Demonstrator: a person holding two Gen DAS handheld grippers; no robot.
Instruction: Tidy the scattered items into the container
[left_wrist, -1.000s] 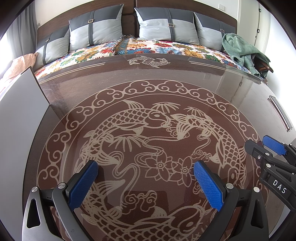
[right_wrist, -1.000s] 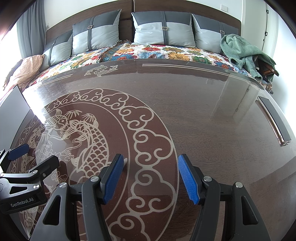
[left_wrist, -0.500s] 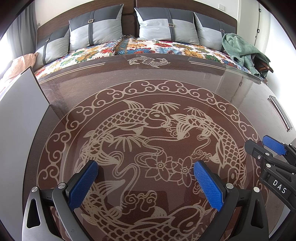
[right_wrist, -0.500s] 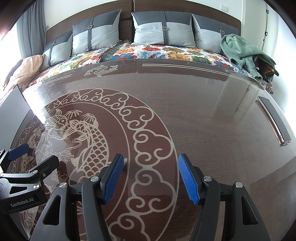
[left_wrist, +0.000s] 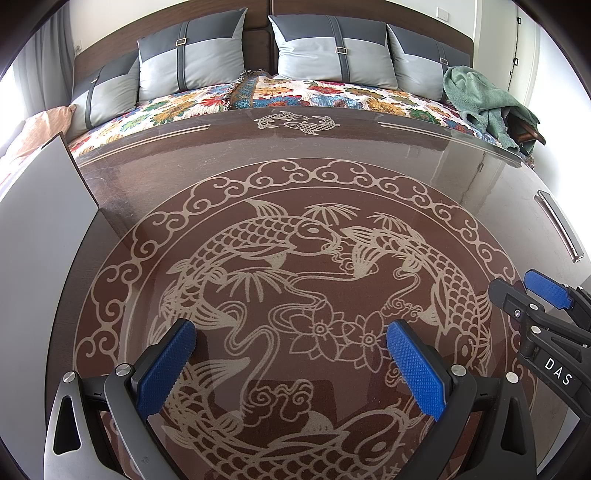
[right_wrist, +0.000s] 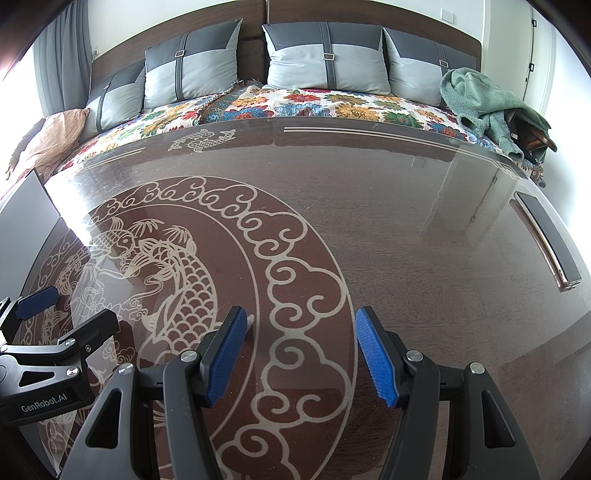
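Observation:
My left gripper stands open above a brown glass-topped table printed with a pale fish pattern, nothing between its blue pads. My right gripper is also open and empty, over the cloud border of the pattern. The right gripper also shows at the right edge of the left wrist view, and the left gripper at the lower left of the right wrist view. No scattered items and no container show in either view.
A grey flat panel stands along the table's left side. A metal-edged strip lies near the right edge. Beyond the far edge is a bed with a floral cover, grey pillows and a green towel.

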